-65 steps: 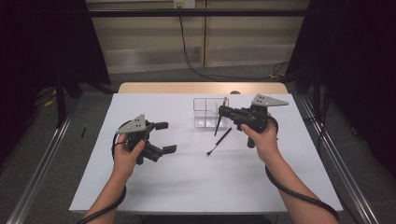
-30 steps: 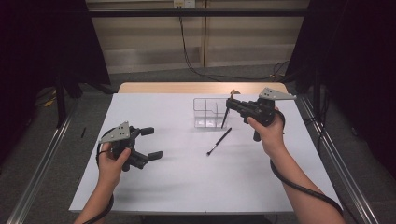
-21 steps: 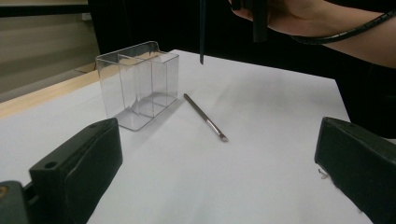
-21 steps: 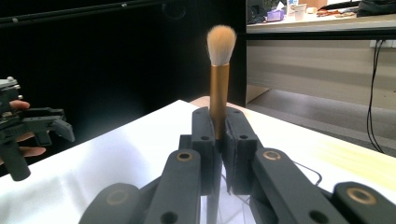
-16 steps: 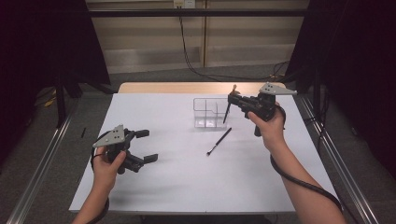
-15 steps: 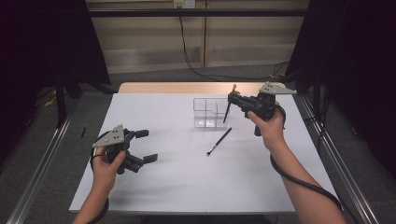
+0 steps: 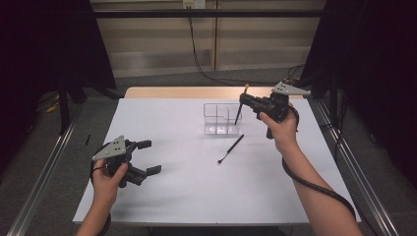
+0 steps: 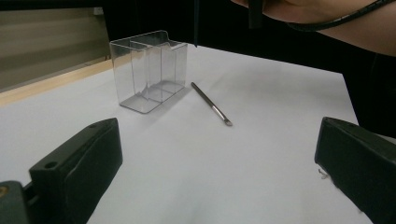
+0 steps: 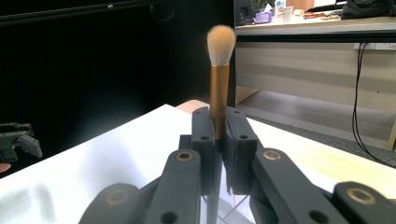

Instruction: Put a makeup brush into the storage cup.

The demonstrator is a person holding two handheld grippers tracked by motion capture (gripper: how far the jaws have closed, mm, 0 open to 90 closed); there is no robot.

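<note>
Lower left of the high view, my left gripper [image 7: 146, 157] rests low over the white table [image 7: 187, 196], jaws apart, nothing between them. Mid frame, a thin black brush [image 7: 230, 148] lies flat on the table, just in front of the clear organizer [image 7: 221, 118]. Upper right, my right gripper [image 7: 244, 102] is clamped on a gold-handled makeup brush [image 9: 219, 70], bristles up, its lower end hanging just beside the organizer's right edge. I judge this brush isn't in yet; the thin one is left to do.
</note>
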